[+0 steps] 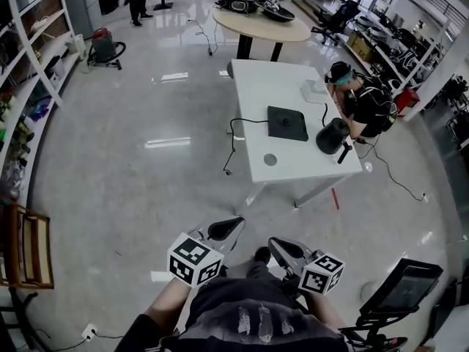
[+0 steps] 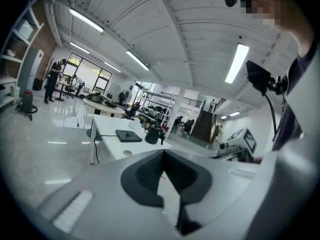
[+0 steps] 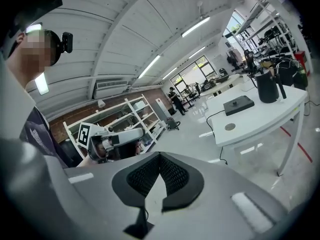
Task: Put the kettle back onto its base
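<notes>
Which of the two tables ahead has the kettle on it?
The nearer, white rectangular table; the black kettle stands by its right edge, beside the flat black base. The round tan table behind it holds other gear.

Black kettle (image 1: 333, 136) upright, off its flat base (image 1: 287, 122) — just beside.

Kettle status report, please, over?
Left claw, right claw shut, empty, far from the table. Kettle stands beside its base, not on it. Person seated behind table.
</notes>
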